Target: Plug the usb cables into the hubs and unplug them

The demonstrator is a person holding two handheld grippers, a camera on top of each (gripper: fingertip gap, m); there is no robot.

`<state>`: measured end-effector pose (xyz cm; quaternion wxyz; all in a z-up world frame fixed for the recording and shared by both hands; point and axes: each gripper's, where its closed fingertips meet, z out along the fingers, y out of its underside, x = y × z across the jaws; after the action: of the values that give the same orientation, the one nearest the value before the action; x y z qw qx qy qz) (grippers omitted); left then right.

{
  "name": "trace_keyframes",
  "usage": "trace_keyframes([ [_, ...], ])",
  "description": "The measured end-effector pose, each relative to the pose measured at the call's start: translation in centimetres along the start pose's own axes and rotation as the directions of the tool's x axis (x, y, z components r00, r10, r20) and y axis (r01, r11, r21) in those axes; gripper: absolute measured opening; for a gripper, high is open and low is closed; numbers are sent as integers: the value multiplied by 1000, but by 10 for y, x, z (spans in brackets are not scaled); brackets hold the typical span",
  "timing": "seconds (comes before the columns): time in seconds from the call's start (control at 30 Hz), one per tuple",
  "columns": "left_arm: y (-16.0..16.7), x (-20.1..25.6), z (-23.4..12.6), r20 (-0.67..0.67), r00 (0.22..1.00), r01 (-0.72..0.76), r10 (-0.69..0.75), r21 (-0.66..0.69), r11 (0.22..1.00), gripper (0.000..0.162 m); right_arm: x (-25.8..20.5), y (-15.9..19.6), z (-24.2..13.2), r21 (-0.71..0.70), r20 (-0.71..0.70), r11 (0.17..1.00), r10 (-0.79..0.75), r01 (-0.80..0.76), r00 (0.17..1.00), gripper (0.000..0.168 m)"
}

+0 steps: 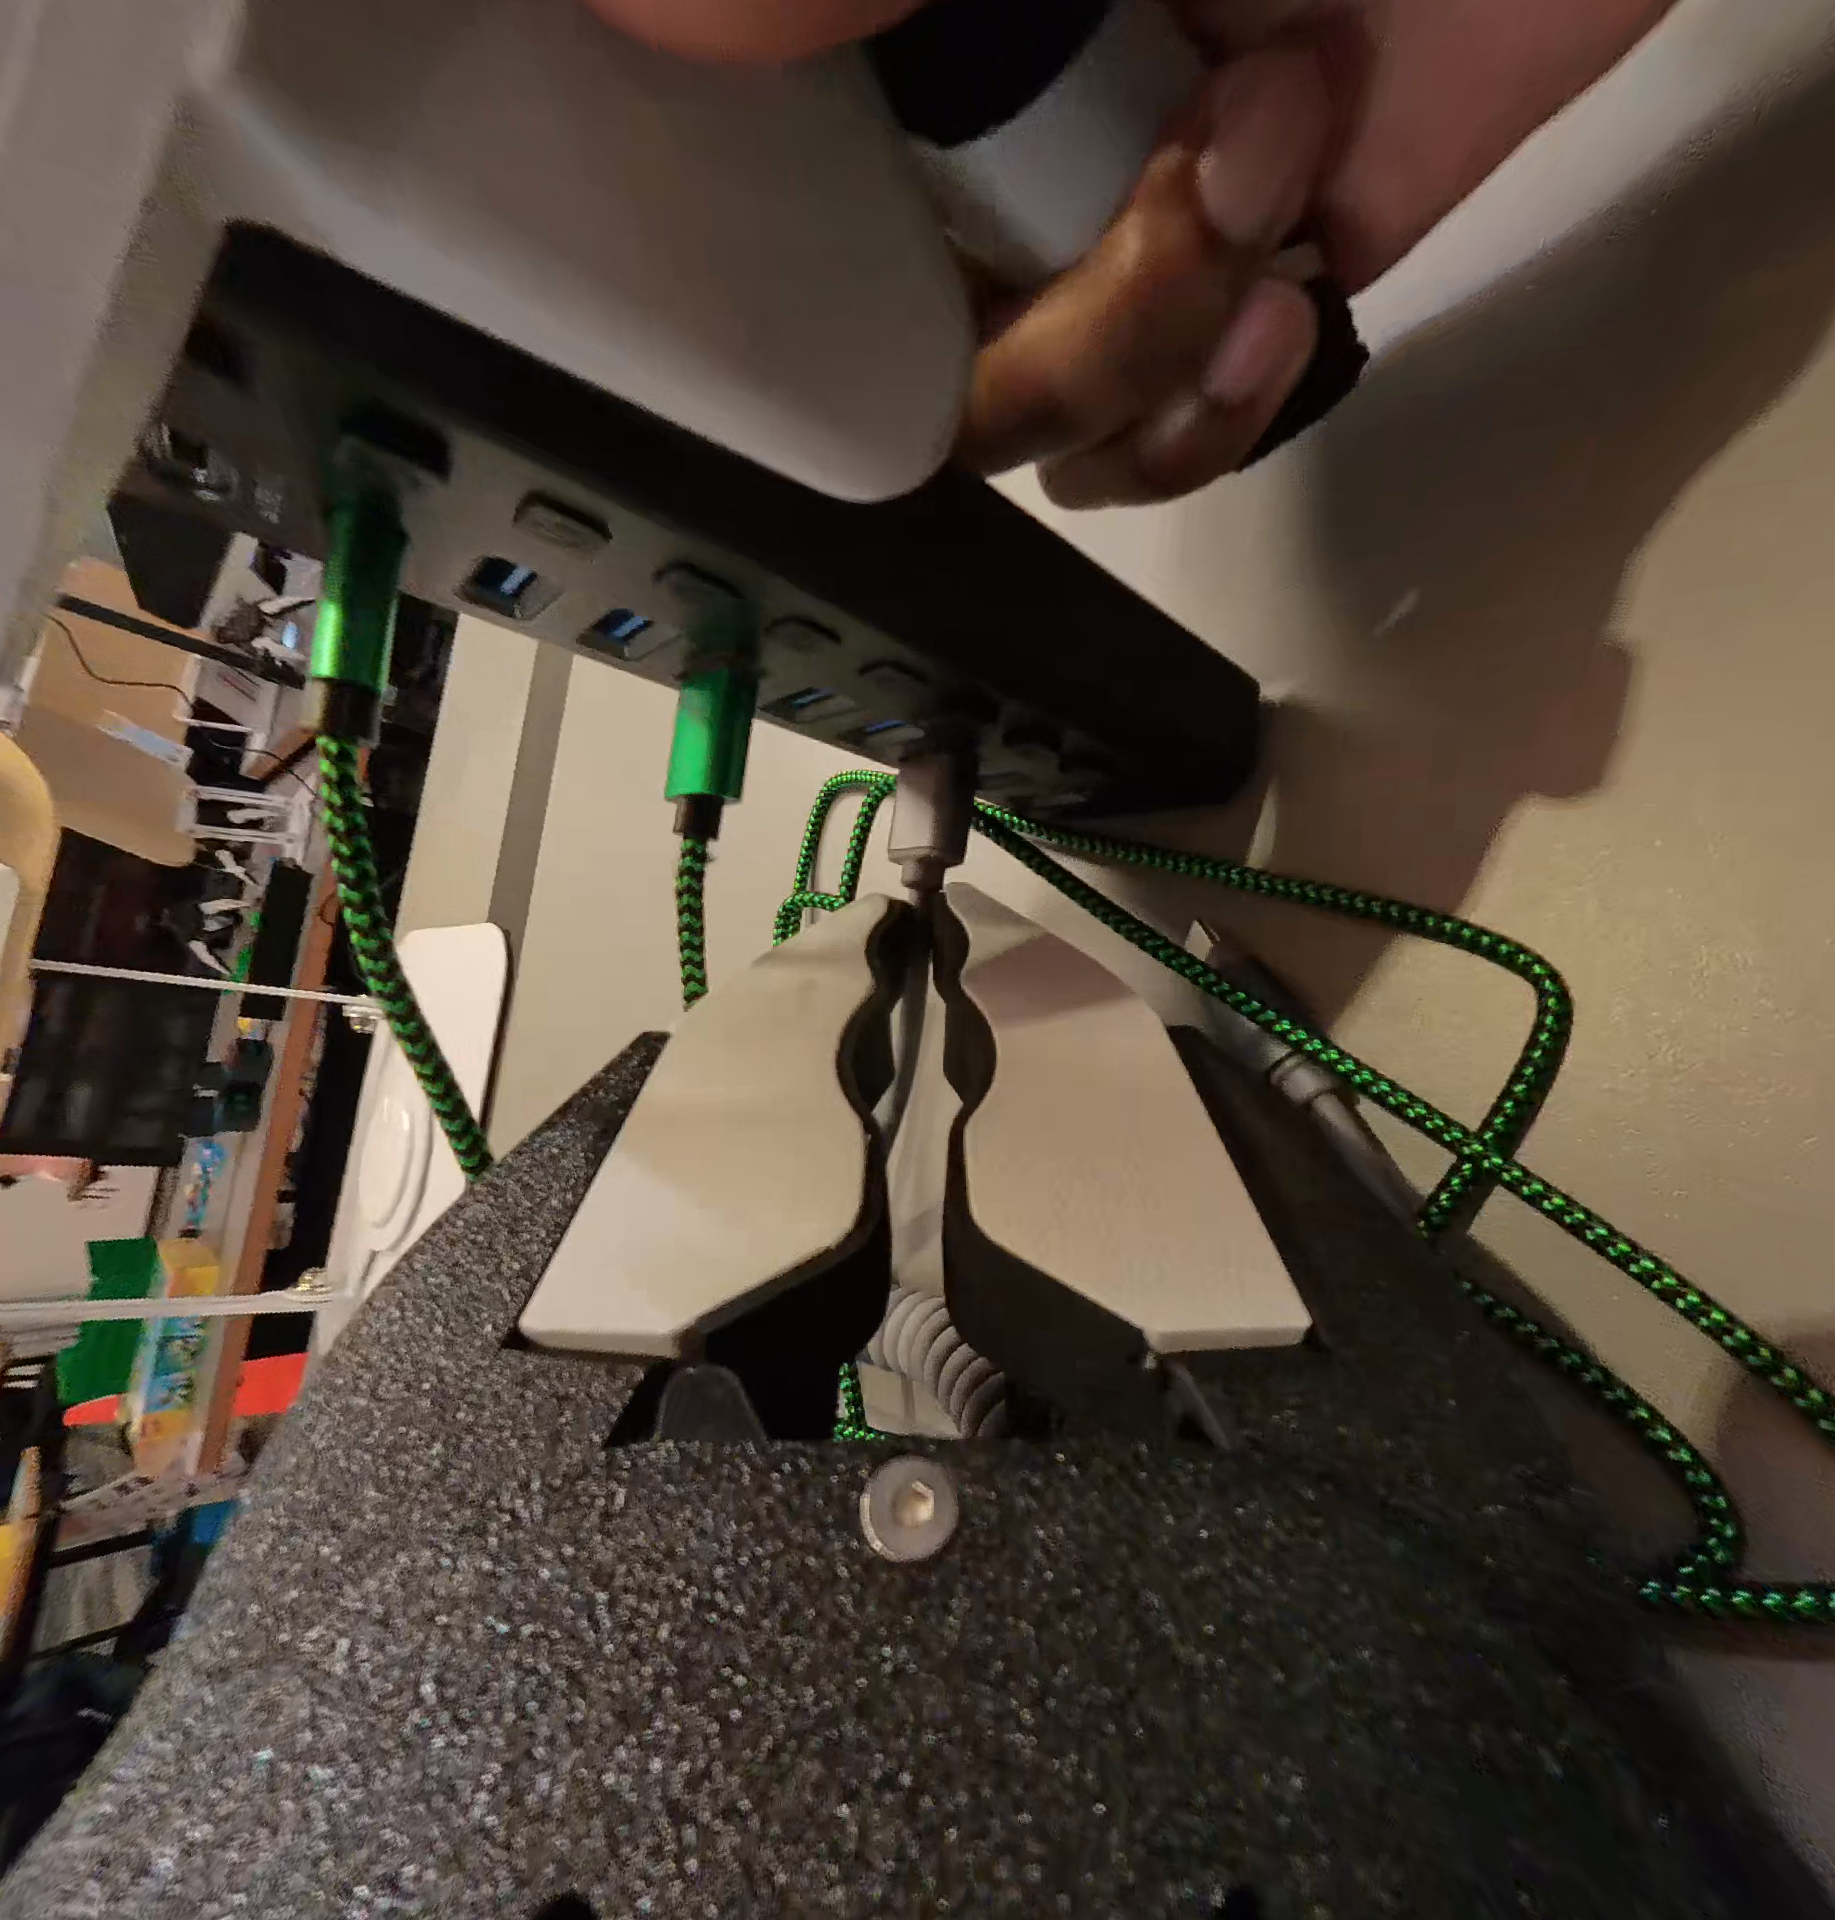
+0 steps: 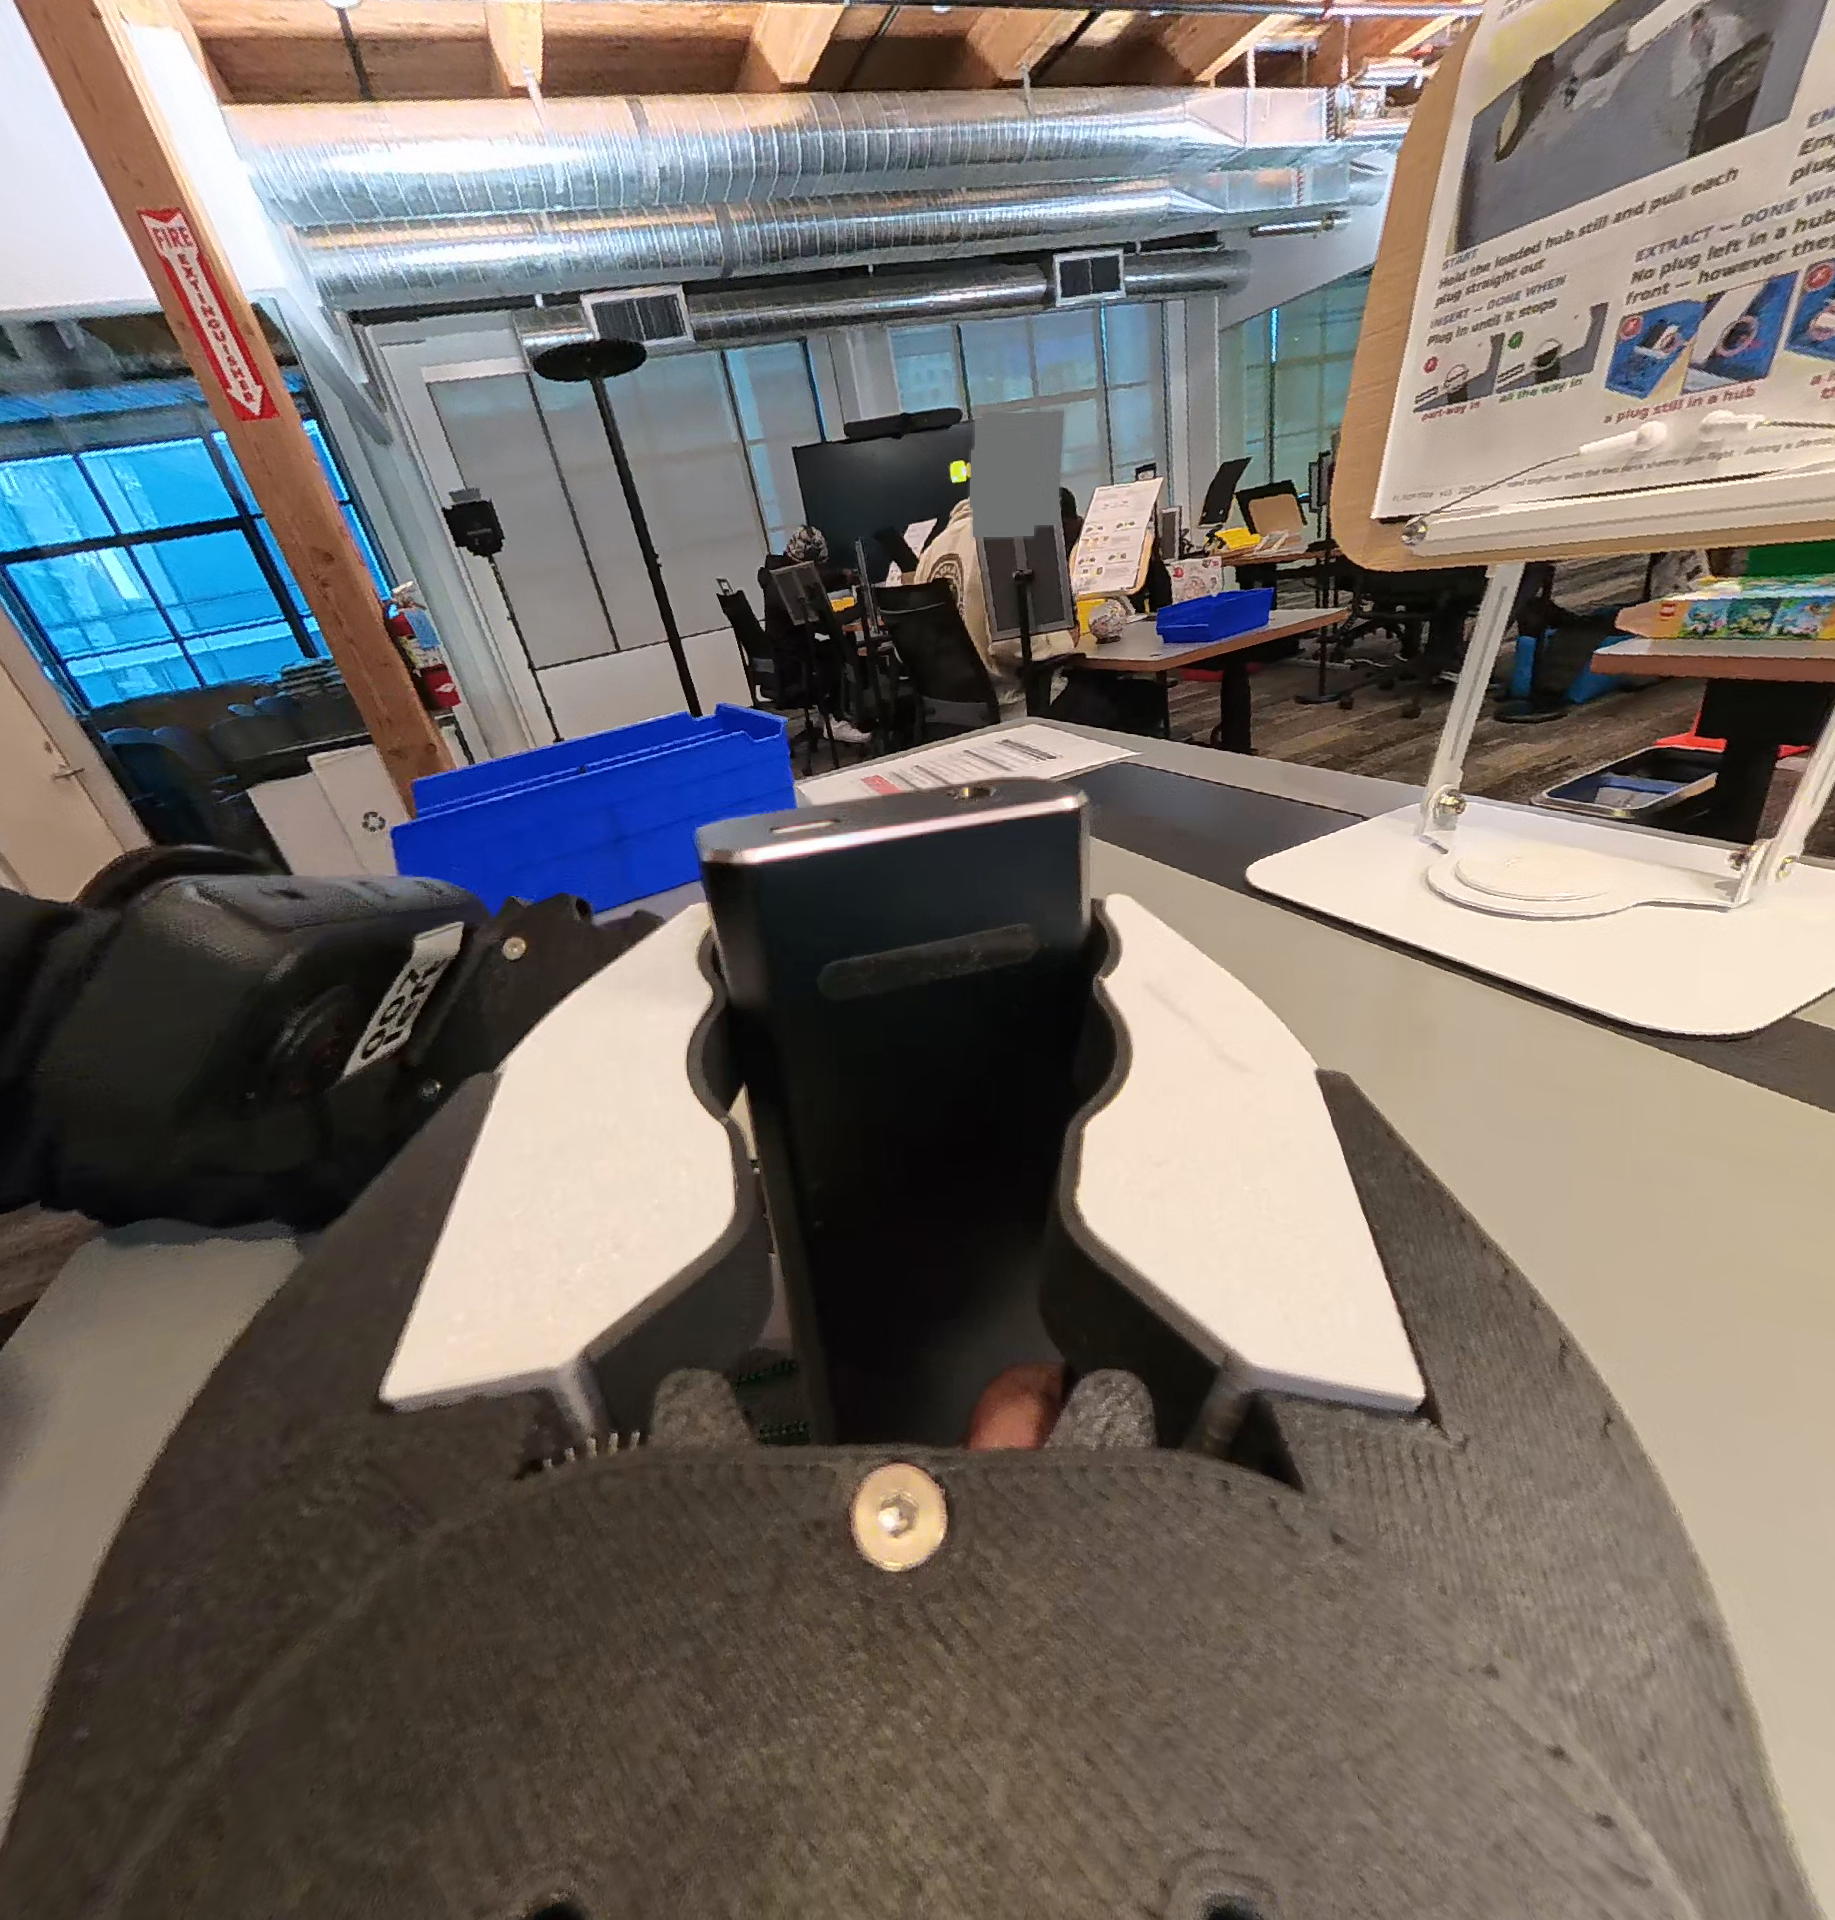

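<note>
In the left wrist view a long black USB hub (image 1: 892,582) hangs tilted above the table, with a row of blue ports. Two green plugs (image 1: 357,592) with green-black braided cables (image 1: 1360,935) sit in it. A grey plug (image 1: 928,805) sits in a port near the hub's right end. My left gripper (image 1: 921,914) is shut on the grey cable just behind that plug. In the right wrist view my right gripper (image 2: 897,935) is shut on the black hub (image 2: 902,1091), holding it end-on between the white fingers (image 2: 580,1174).
A person's hand (image 1: 1204,343) holds the right gripper's handle above the hub. A white document stand (image 2: 1619,914) with an instruction sheet stands at the right of the grey table (image 2: 1515,1299). A blue bin (image 2: 601,821) sits at the table's far edge. The left gripper's body (image 2: 269,1029) shows at left.
</note>
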<state>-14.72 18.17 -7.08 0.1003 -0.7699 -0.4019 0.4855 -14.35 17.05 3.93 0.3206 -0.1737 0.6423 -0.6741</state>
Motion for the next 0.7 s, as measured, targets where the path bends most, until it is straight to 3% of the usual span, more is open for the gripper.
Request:
trace_keyframes([
  [0.03, 0, 0, -1, 9, 1000, -16, 16, -4, 1000, 4, -2, 1, -1, -9, 10, 1000, -11, 11, 1000, 63],
  [0.2, 3, -2, -4, 58, 994, -88, 90, -34, 996, 3, -7, 10, -8, -79, 74, 997, -20, 26, 997, 66],
  [0.4, 13, -2, -14, 64, 995, -81, 81, 0, 997, 3, -11, 52, -11, -294, 157, 954, -11, 58, 987, 84],
  [0.47, 16, -2, -18, 65, 994, -85, 84, 4, 996, 3, -15, 57, -10, -325, 176, 942, -21, 79, 984, 83],
  [0.7, 16, 2, -38, 63, 996, -62, 59, 48, 997, 3, -30, 95, 5, -506, 222, 820, -176, 267, 959, 84],
])
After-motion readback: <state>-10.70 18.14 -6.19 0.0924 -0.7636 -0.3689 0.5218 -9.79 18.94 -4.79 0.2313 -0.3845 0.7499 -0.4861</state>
